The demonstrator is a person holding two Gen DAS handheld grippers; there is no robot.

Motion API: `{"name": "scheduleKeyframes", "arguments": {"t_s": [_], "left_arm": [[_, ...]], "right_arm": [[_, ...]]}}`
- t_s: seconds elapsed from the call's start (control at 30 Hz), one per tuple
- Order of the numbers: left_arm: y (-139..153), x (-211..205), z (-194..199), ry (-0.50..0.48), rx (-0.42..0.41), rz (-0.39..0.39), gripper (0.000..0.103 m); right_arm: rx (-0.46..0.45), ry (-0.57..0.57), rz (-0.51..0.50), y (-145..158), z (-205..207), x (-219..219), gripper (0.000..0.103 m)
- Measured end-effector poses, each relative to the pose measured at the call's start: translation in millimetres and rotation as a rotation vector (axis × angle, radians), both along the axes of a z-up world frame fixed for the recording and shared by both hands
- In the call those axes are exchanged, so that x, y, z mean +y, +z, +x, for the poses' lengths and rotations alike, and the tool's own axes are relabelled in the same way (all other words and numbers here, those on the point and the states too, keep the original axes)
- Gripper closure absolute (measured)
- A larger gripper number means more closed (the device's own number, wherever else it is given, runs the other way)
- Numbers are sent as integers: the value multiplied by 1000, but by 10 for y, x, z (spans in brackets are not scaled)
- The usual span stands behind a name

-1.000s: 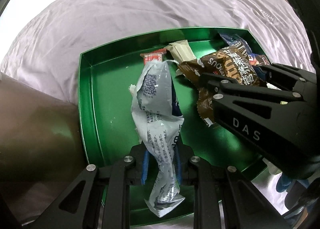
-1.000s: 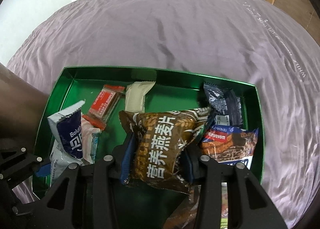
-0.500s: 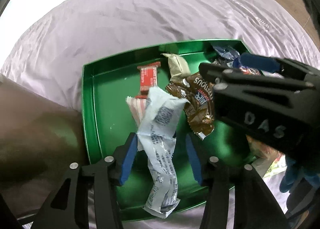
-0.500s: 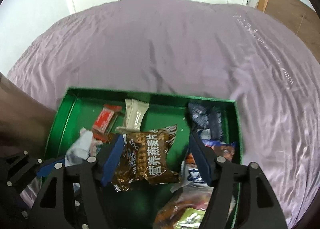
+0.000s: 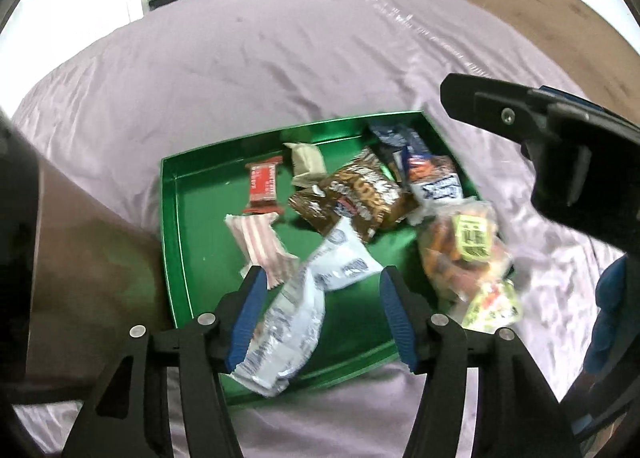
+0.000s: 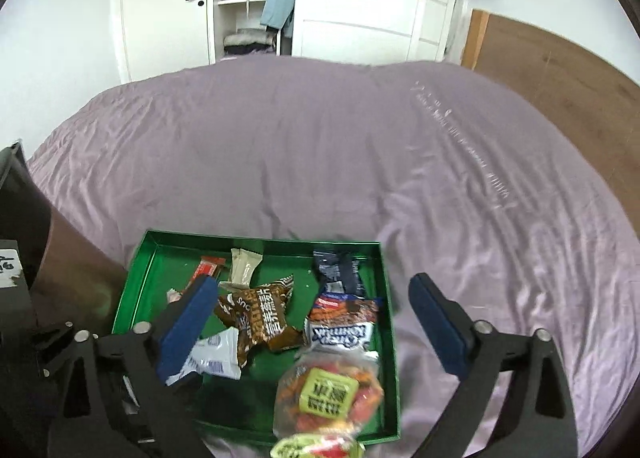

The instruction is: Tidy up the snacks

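Observation:
A green tray (image 5: pixel 172 242) (image 6: pixel 132 298) lies on the purple bed and holds several snack packs. A silver-white pack (image 5: pixel 296 318) (image 6: pixel 212 358) lies at its near edge, between the fingers of my open left gripper (image 5: pixel 324 314), which is above it. A brown oat pack (image 5: pixel 356 194) (image 6: pixel 260 318) lies in the middle. My right gripper (image 6: pixel 312 330) is open and empty above the tray; it shows at the right of the left wrist view (image 5: pixel 540 146). A clear pack of orange snacks (image 5: pixel 468 250) (image 6: pixel 328 390) lies on the tray's right side.
Other packs in the tray: a red bar (image 5: pixel 262 186), a beige bar (image 5: pixel 306 162), a pink striped pack (image 5: pixel 260 242), dark blue packs (image 6: pixel 340 270). A brown box (image 5: pixel 80 258) stands left of the tray. The purple bedsheet (image 6: pixel 320 158) spreads beyond; wardrobe and door behind.
Both grippers opened, let go of the silver-white pack and the brown oat pack into the tray, and pulled back and up.

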State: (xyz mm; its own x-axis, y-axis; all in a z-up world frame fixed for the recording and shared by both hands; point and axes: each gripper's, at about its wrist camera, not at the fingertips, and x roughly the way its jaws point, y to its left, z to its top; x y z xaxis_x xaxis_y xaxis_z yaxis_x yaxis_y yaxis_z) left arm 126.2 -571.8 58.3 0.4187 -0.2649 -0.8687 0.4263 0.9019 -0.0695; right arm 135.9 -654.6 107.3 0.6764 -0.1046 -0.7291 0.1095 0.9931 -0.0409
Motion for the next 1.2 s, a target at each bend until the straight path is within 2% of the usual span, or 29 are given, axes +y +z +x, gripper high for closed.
{"name": "scheduleKeyframes", "arguments": {"t_s": [0.07, 0.27, 0.5, 0.63, 0.83, 1.07, 1.2], "left_arm": [[25, 34, -84, -9, -15, -18, 43], [138, 333, -427, 1, -101, -58, 43], [266, 610, -756, 25, -152, -92, 43], [361, 744, -912, 41, -188, -106, 42], [482, 802, -1054, 29, -231, -136, 29], [597, 751, -1095, 15, -240, -154, 27], [667, 766, -1185, 9, -251, -135, 27]], "right_arm": [[-14, -4, -14, 51, -107, 40, 0], [-59, -3, -42, 98, -520, 266, 0], [-77, -15, -61, 105, -939, 435, 0], [-88, -35, -78, 146, -1107, 432, 0], [-88, -70, -65, 79, -1257, 363, 0], [-94, -84, -53, 34, -1371, 281, 0], [-101, -108, -31, 32, -1506, 167, 0]]}}
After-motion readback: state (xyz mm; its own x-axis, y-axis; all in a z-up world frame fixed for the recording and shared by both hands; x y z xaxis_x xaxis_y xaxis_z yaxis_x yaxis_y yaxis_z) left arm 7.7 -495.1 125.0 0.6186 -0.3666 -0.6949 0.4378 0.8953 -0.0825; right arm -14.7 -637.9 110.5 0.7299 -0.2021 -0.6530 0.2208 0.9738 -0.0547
